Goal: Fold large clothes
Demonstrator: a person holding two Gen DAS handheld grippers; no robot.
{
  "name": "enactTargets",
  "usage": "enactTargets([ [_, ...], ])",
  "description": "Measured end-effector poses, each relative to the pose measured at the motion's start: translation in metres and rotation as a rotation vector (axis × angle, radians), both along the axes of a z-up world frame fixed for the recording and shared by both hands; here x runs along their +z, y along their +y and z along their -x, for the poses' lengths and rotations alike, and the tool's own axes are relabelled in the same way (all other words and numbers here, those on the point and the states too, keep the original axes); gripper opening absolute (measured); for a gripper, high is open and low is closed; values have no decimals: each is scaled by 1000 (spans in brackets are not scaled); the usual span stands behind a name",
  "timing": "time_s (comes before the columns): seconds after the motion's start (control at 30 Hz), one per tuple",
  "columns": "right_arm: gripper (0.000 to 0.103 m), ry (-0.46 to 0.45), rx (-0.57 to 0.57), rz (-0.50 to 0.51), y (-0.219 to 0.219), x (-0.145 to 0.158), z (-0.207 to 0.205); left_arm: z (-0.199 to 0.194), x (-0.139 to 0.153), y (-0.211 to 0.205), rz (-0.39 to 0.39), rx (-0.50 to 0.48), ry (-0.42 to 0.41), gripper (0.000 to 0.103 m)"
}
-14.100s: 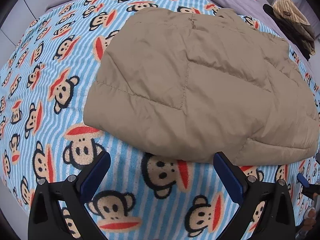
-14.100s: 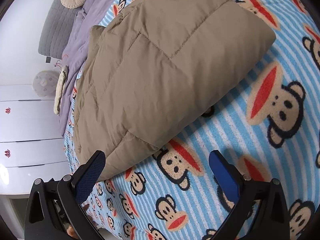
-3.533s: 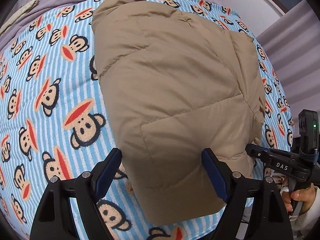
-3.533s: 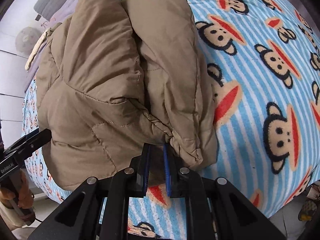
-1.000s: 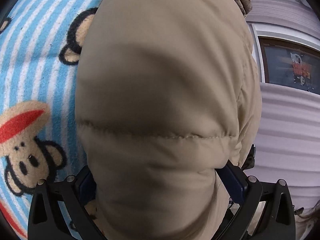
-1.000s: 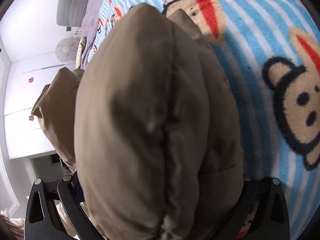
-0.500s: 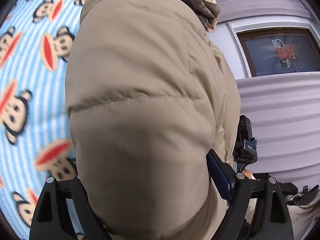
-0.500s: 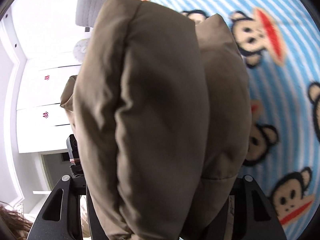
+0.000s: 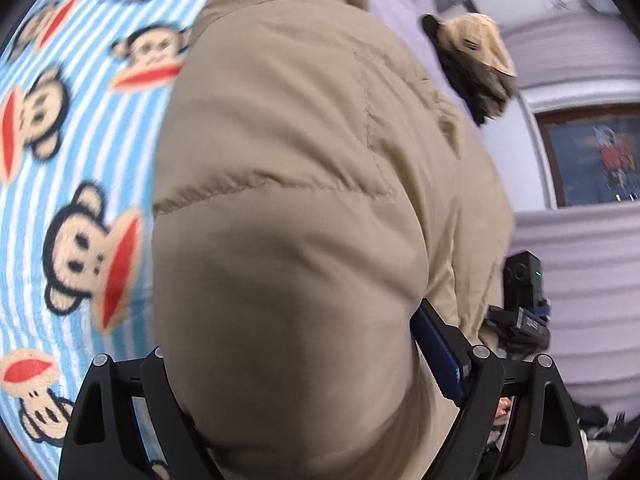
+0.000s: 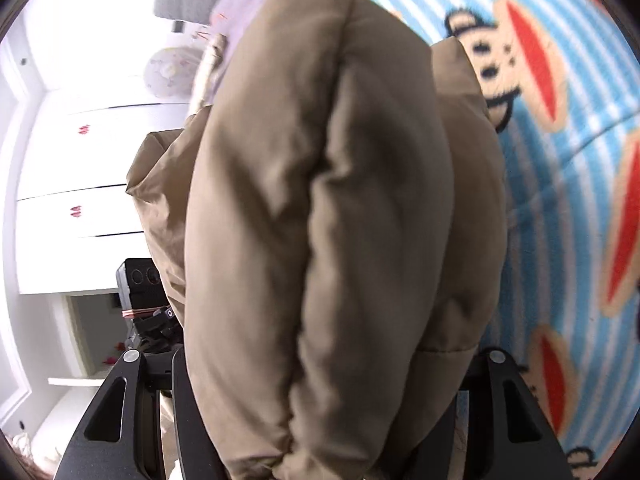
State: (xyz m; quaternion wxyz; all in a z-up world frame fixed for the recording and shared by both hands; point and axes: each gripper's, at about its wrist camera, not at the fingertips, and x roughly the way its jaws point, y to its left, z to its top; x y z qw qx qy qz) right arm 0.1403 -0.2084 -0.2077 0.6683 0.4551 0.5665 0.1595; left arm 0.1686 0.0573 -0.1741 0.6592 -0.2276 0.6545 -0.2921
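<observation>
A folded tan puffer jacket (image 9: 300, 200) fills the left wrist view, and the thick bundle bulges out between the jaws of my left gripper (image 9: 296, 344). Its right blue pad (image 9: 436, 340) presses into the fabric; the left pad is hidden behind it. In the right wrist view the jacket (image 10: 328, 200) is bunched into puffy ridges, and my right gripper (image 10: 328, 360) is shut on the bundle's other end. Both of its pads are buried in the cloth. Each view shows the other gripper's camera beside the jacket: the right gripper (image 9: 520, 304) and the left gripper (image 10: 140, 292).
A blue striped blanket (image 9: 80, 160) with monkey faces covers the bed under the jacket. A striped cap on dark clothes (image 9: 476, 52) lies on the purple sheet at the far side, near a window (image 9: 592, 156). White wardrobe doors (image 10: 80, 160) stand left in the right wrist view.
Both grippers have closed in on the jacket bundle and carried it sideways across the bed. More of the room and the far bedding now shows behind it.
</observation>
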Motion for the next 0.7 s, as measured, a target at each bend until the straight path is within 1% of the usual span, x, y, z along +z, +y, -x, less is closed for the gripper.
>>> enactTargets([
  [0.03,62,21,2,20,4,-5,-2,3,-7,2,1,13,5,90],
  [0.07,63,35,1,34,6,-6,-1,11,-12,0,-1,18,-6,91],
  [0.13,63,58,-3,82,3,0,2,16,-7,-5,-20,20,-33,91],
  [0.2,63,64,-13,163,-5,17,7,24,1,-3,-59,14,-52,91],
  [0.27,63,33,-57,252,-13,42,19,24,2,5,-114,20,-89,91],
  [0.3,64,4,-87,281,-17,55,26,25,8,6,-141,28,-111,91],
  [0.33,63,-30,-111,281,-19,68,33,28,8,10,-163,35,-129,90],
  [0.37,62,-77,-127,258,-18,81,40,28,15,12,-184,41,-152,90],
  [0.4,56,-128,-124,205,-15,90,46,25,28,13,-198,44,-174,90],
  [0.43,55,-162,-105,144,-8,97,47,23,32,19,-210,46,-199,90],
  [0.47,55,-175,-73,101,2,98,50,23,41,18,-220,48,-226,90],
  [0.5,55,-171,-36,88,14,97,45,19,51,16,-223,48,-258,90],
  [0.53,55,-148,0,113,19,93,41,14,61,14,-215,44,-292,90],
  [0.57,55,-113,26,158,27,86,34,12,71,8,-202,32,-321,90],
  [0.6,55,-63,43,206,39,76,35,10,78,4,-191,15,-342,90],
  [0.63,51,-20,56,232,44,65,33,4,85,-9,-186,-10,-364,90],
  [0.67,43,-4,66,237,45,53,38,-2,89,-19,-191,-35,-386,90],
  [0.7,21,-3,79,232,49,46,40,-6,89,-35,-211,-63,-407,90],
])
